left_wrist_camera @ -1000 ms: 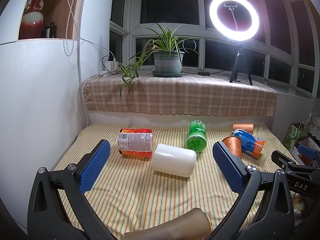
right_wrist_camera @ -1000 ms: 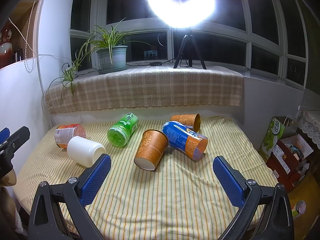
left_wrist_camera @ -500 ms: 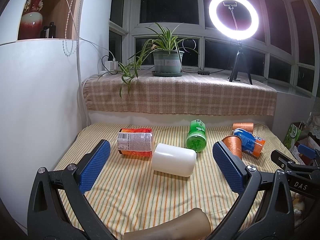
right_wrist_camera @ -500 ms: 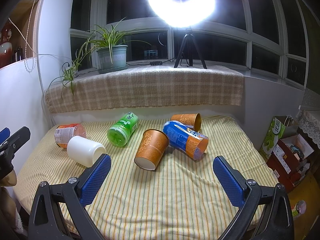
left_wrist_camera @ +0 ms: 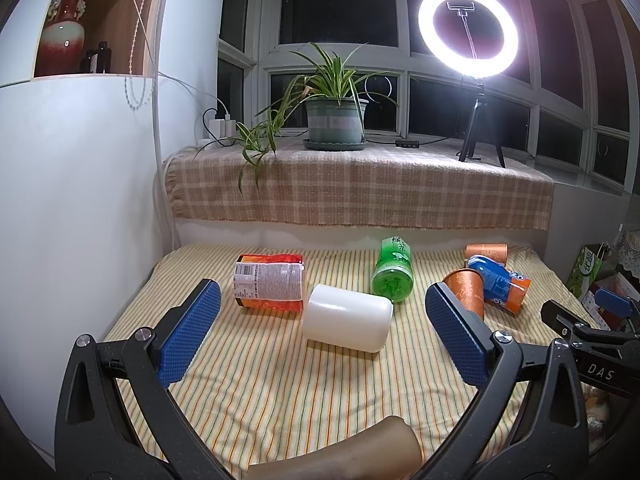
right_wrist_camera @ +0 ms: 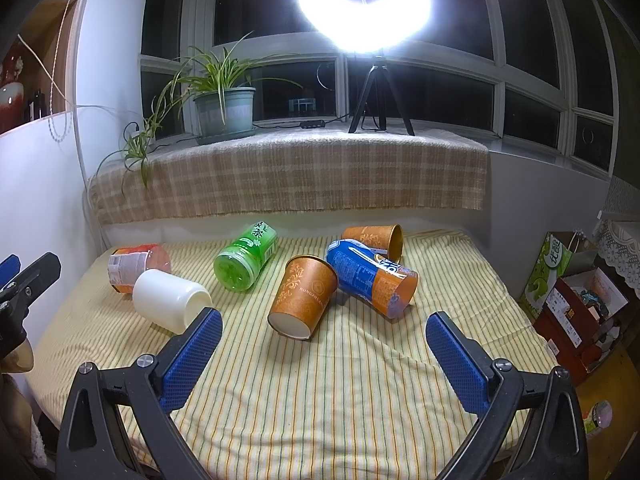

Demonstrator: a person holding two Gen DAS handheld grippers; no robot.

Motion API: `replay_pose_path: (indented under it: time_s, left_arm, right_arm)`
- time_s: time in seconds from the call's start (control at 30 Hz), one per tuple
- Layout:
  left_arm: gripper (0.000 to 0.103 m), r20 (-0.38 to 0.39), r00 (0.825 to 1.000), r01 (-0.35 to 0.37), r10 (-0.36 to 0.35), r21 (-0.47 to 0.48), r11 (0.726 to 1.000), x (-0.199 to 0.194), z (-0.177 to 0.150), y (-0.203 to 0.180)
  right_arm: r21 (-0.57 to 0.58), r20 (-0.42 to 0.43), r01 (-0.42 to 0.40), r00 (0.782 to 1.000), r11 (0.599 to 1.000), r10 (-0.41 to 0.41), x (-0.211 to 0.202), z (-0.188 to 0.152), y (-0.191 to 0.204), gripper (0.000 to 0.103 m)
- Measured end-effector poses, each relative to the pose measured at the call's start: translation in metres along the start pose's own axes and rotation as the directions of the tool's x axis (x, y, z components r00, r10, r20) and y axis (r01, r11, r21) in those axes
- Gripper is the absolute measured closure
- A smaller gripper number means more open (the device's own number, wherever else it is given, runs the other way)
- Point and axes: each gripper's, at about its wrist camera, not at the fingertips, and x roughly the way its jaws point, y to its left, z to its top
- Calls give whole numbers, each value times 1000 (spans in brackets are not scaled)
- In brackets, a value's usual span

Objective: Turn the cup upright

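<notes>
Now both grippers hover w/ jaws spread, nothing between them: left gripper point(left_wrist_camera: 322, 312) faces the white cup point(left_wrist_camera: 347, 323), right gripper point(right_wrist_camera: 324, 338) faces the orange cup point(right_wrist_camera: 303, 297). All cups lie tipped on the striped cloth point(right_wrist_camera: 360, 380). White cup is on its side, just beside the red-label bottle point(left_wrist_camera: 269, 282). Orange cup leans vs the blue can point(right_wrist_camera: 372, 278), base toward cam. Green bottle point(right_wrist_camera: 246, 256) is between them; 2nd orange cup point(right_wrist_camera: 374, 240) lies behind the can.

A home: potted plant point(left_wrist_camera: 335, 118) on a cloth-draped windowsill point(left_wrist_camera: 360, 184)
</notes>
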Motion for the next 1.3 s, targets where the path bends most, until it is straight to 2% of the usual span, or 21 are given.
replay_pose_path:
  time_s: [0.2, 0.4, 0.7, 0.9, 1.07, 1.3]
  left_arm:
    - [0, -5, 1000, -2, 2, -3, 1000, 3, -4, -1]
    - [0, -22, 1000, -2, 2, -12, 1000, 7, -9, 6]
    - [0, -60, 998, -17, 14, -39, 999, 6, -12, 29]
    - [0, -85, 996, -32, 29, -34, 999, 7, -16, 46]
    - [0, -97, 994, -62, 58, -41, 997, 6, -20, 64]
    - [0, -110, 989, -106, 99, -57, 993, -2, -25, 89]
  right_arm:
    - [-4, -1, 2, 1000, 1000, -2, 3, -4, 1, 0]
    - [21, -37, -25, 999, 999, 26, 16, -3, -5, 0]
    - [33, -102, -74, 992, 997, 77, 47, 22, -8, 0]
    - [67, -180, -149, 971, 987, 159, 87, 49, 0, 0]
    - [148, -256, -205, 937, 968, 237, 131, 73, 7, 0]
    - [131, -325, -190, 919, 973, 224, 182, 92, 32, 0]
